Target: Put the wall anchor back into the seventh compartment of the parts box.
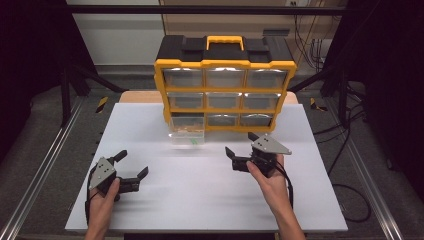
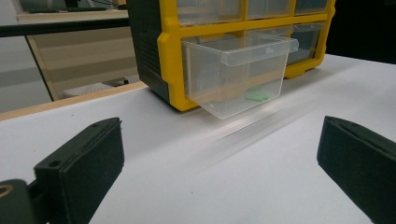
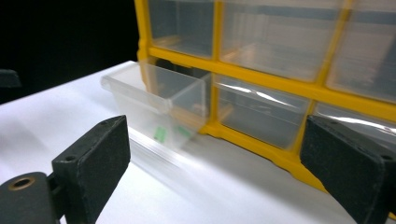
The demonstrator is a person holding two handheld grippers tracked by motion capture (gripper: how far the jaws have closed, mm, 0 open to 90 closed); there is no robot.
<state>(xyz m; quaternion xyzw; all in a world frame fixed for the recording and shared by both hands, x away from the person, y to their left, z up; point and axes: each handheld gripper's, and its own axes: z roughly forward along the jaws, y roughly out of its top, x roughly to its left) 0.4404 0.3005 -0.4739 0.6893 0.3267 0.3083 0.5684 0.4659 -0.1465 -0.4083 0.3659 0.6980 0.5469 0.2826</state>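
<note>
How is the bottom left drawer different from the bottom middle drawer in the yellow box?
The bottom left drawer is pulled out over the table; the bottom middle drawer is pushed in, flush with the yellow frame. The left one's open top shows, and small green bits lie in it; the middle one shows just its front, and what it holds can't be made out. Both are clear plastic, look about the same size and sit in the bottom row.

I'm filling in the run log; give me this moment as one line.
left claw: open, empty | right claw: open, empty | bottom-left drawer: pulled out of organizer, small green pieces inside | other drawers: in
</note>
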